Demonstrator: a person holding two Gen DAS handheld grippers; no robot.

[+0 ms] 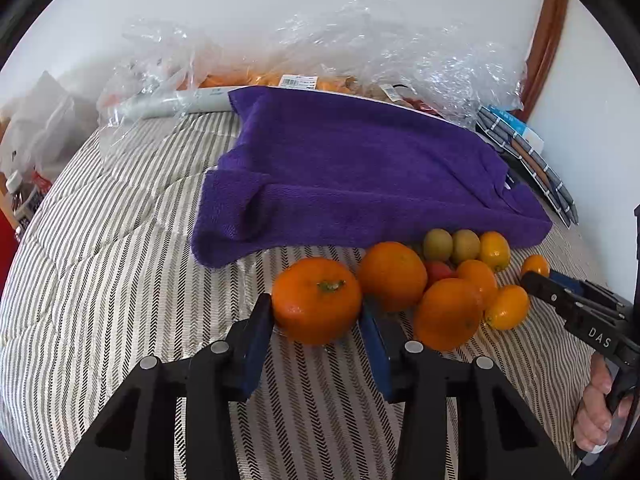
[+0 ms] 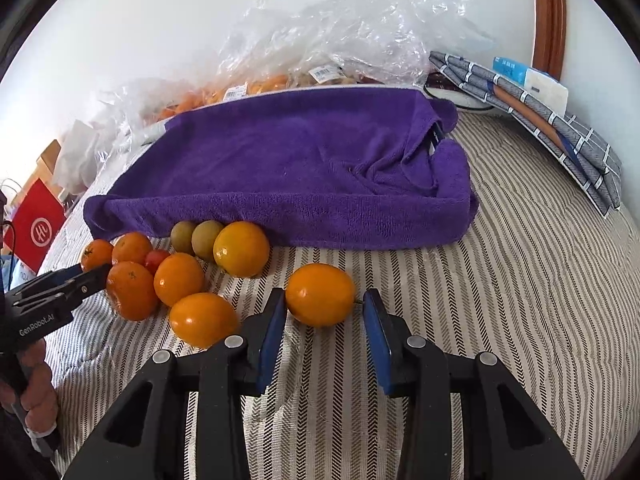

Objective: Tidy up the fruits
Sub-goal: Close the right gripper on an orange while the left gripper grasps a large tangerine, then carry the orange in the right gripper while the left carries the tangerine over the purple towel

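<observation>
A cluster of fruit lies on the striped bedcover in front of a purple towel (image 1: 360,176) draped over a tray. My left gripper (image 1: 316,312) has its fingers touching both sides of a stemmed orange (image 1: 318,300). Beside it lie more oranges (image 1: 392,276), a red tomato (image 1: 438,270) and two green kiwis (image 1: 452,245). My right gripper (image 2: 324,304) is open around a yellow-orange fruit (image 2: 320,294); its left finger touches it, with a gap on the right. The right gripper also shows in the left wrist view (image 1: 532,278), and the left gripper in the right wrist view (image 2: 94,276).
Crumpled clear plastic bags (image 1: 360,48) with packed fruit lie behind the towel. Grey patterned folded items (image 2: 560,140) lie at the right. A red bag (image 2: 38,228) stands beyond the bed's left edge. A white wall is at the back.
</observation>
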